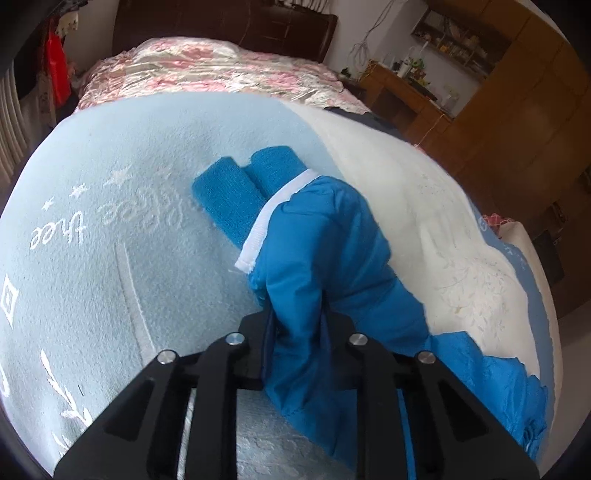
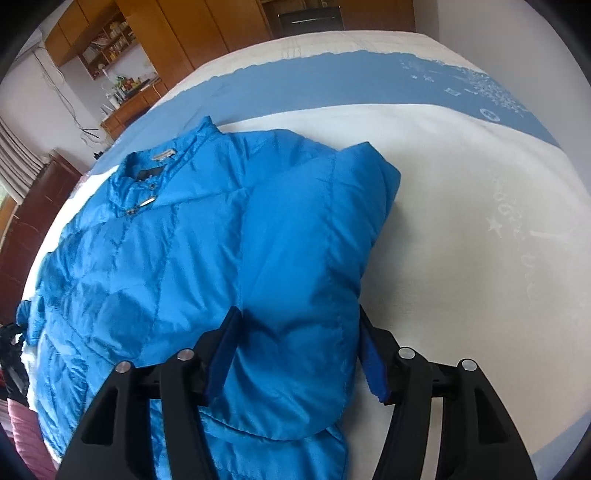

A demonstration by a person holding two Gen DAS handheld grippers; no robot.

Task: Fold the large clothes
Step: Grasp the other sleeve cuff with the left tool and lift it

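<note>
A bright blue puffer jacket (image 2: 147, 240) lies spread on the bed, collar (image 2: 147, 173) towards the far left. One padded sleeve (image 2: 306, 229) is folded over its right side. My right gripper (image 2: 299, 317) straddles this sleeve, both pads touching the bulging fabric. In the left wrist view the other sleeve (image 1: 332, 258) ends in a white band and a knit blue cuff (image 1: 236, 199) resting on the blanket. My left gripper (image 1: 297, 317) is shut on that sleeve, pinching the thin blue fabric just behind the cuff.
A pale blue and white blanket (image 1: 110, 184) with white lettering covers the bed. A floral quilt (image 1: 207, 70) and dark headboard (image 1: 229, 26) lie beyond. Wooden cabinets and a cluttered desk (image 1: 406, 81) stand at the right. Bare white blanket (image 2: 461, 221) stretches right of the jacket.
</note>
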